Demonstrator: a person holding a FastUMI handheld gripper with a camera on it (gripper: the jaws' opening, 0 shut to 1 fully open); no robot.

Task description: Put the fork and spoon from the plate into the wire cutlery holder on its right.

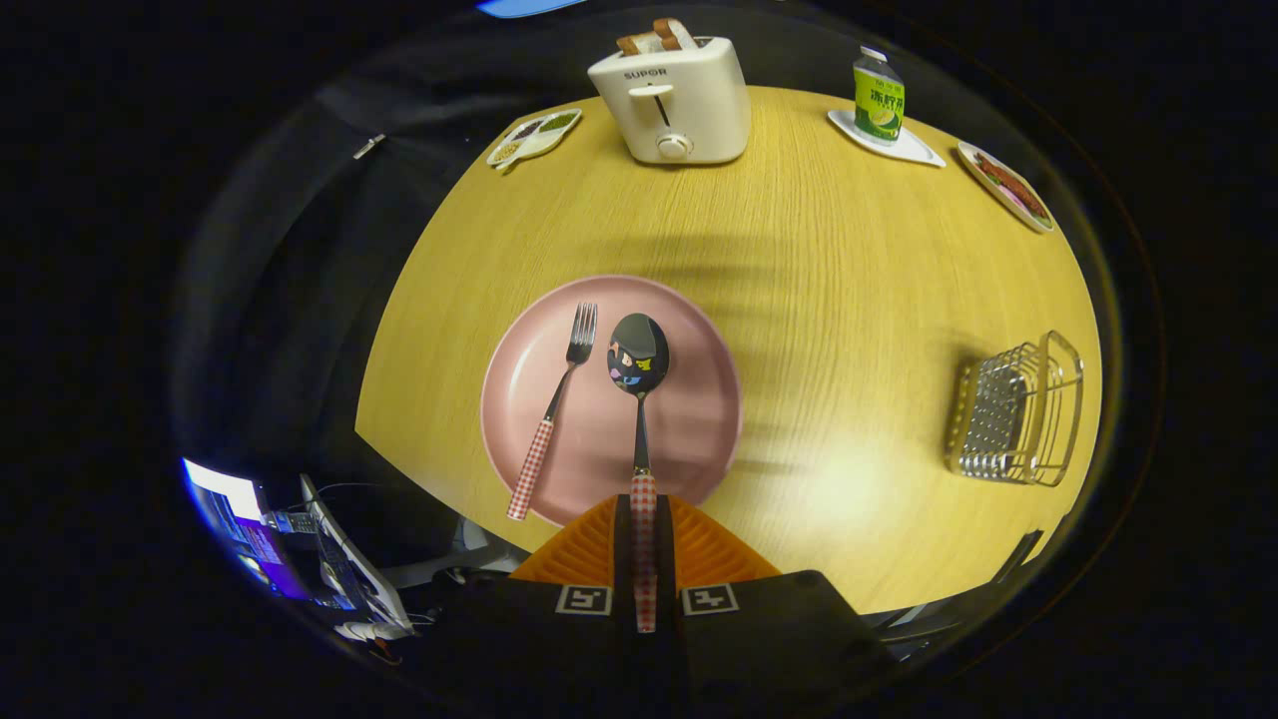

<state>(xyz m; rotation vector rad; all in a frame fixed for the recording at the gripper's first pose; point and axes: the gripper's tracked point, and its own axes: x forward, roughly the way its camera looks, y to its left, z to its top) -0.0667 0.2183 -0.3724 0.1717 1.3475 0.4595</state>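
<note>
Cutlery with red-and-white checked handles is seen on a round pink plate [699, 399], which rests on the large yellow wood-grain table [849, 300]. Well to the right of the plate stands the silver wire cutlery holder [1018, 411], with nothing seen inside it. At the far edge of the table a cream two-slot toaster [674, 100] is placed, with slices of toast standing up from its slots. To its right a small bottle with a green label [879, 95] is set on a white square coaster [894, 145], and further right a white oval dish of dark red food [1006, 187] is found. To the toaster's left a divided white dish of small snacks [534, 138] is seen.

On the plate the metal fork [554, 411] lies to the left, tines pointing away, free of the gripper. The metal spoon [640, 419] lies just beside it, bowl pointing away, its checked handle running back between the fingers of the gripper [644, 559]. The fingers are drawn close on either side of that handle and appear to clamp it.
</note>
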